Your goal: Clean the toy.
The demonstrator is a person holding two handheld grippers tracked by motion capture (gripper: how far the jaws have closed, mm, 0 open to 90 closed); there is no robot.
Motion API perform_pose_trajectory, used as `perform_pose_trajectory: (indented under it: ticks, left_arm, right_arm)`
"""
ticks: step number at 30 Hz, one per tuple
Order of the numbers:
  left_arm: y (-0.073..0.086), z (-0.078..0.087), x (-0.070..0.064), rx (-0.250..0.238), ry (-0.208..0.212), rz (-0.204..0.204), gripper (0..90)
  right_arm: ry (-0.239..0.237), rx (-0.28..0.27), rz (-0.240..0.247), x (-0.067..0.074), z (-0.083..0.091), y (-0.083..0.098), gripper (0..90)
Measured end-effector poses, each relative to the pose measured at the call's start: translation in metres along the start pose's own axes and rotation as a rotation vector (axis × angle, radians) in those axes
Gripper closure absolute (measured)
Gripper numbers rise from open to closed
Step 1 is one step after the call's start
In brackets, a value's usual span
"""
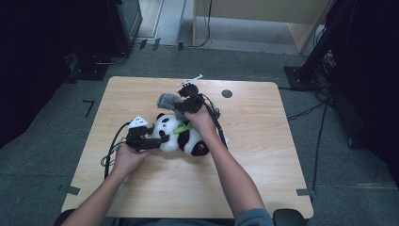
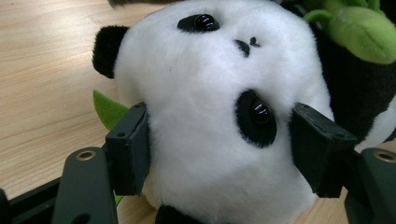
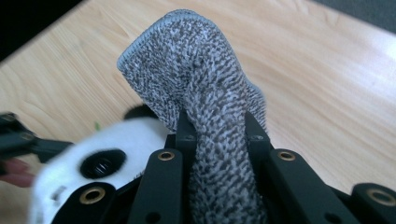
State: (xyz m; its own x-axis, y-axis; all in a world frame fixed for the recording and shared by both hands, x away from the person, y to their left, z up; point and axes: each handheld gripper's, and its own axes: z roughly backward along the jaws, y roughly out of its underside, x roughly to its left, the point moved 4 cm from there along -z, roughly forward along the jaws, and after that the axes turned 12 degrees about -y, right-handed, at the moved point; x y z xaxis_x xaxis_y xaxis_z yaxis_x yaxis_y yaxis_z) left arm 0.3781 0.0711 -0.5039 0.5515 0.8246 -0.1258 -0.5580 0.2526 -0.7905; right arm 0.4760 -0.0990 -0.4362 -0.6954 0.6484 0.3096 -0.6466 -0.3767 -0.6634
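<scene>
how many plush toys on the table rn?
1. A panda plush lies mid-table, its head between the left gripper fingers. The right gripper just beyond it pinches a grey knit cloth, not a toy. Nothing else seems hidden.

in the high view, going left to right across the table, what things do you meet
left tongs → plush panda → green plush leaf → dark round hole in the tabletop
</scene>
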Motion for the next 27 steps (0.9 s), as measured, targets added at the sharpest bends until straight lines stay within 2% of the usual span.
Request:
perform_pose_trajectory:
  ticks: [3,7,9,13,15,17,18,20,24,27]
  left_arm:
    - [0.000,0.001,0.000,-0.002,-0.003,-0.004,29.0]
    - [0.000,0.000,0.000,-0.002,-0.004,0.000,28.5]
    - [0.000,0.000,0.000,-0.002,-0.005,-0.002,28.2]
    - [0.000,0.000,0.000,-0.003,-0.010,0.000,27.9]
    - [0.000,0.000,0.000,-0.002,-0.011,0.003,27.8]
    - [0.000,-0.001,0.001,0.001,-0.010,0.015,27.8]
    - [0.000,-0.001,0.001,-0.001,-0.008,0.019,27.9]
    - [-0.001,-0.002,0.001,0.002,-0.009,0.026,27.8]
    - [-0.002,-0.002,0.001,0.003,-0.010,0.033,27.7]
    - [-0.002,-0.003,0.001,0.002,-0.011,0.037,27.8]
  right_arm:
    - [-0.002,-0.027,0.018,0.007,0.009,-0.008,75.6]
    - [-0.056,-0.073,0.052,0.023,0.014,-0.017,75.5]
    - [-0.083,-0.049,0.074,0.037,0.008,-0.017,75.5]
    - [-0.108,-0.018,0.072,0.043,-0.005,-0.010,75.6]
    - [-0.132,0.012,0.054,0.042,-0.017,-0.002,75.6]
    - [-0.127,0.046,0.051,0.037,-0.026,0.007,75.4]
    - [-0.137,0.025,0.049,0.033,-0.027,0.008,75.4]
    - [-0.154,0.014,0.011,0.026,-0.027,0.009,75.3]
    - [-0.084,0.042,0.000,0.015,-0.025,0.010,75.2]
    - [-0.062,0.059,-0.009,0.011,-0.024,0.010,75.1]
